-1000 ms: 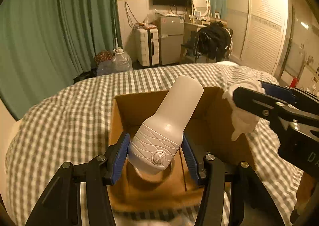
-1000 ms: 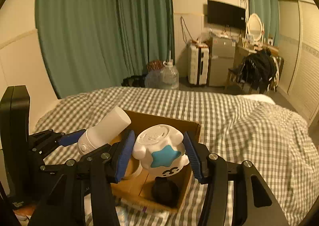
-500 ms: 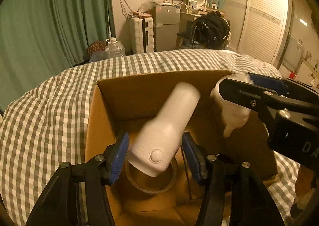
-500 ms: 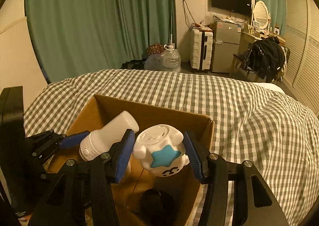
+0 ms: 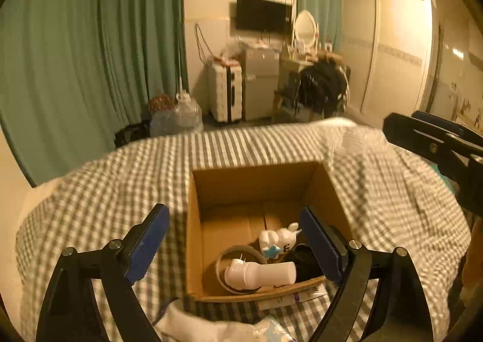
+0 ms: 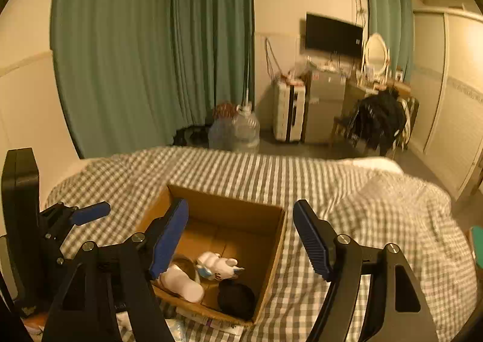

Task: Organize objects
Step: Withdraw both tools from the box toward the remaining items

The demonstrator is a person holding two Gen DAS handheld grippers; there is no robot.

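Gingham bedspread, seemingly cardboard box

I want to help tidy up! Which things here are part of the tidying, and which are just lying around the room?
Part of the job:
cardboard box
white bottle
white star toy
tape roll
black round object

Just lying about:
checkered bedcover
water jugs
suitcase
TV

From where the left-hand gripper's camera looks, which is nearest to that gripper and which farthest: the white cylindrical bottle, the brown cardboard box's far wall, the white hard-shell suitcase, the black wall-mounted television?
1. White cylindrical bottle: lying in the box, just beyond the open left gripper.
2. Brown cardboard box's far wall: behind the bottle, on the checked bed.
3. White hard-shell suitcase: on the floor past the bed.
4. Black wall-mounted television: on the wall behind the suitcase.
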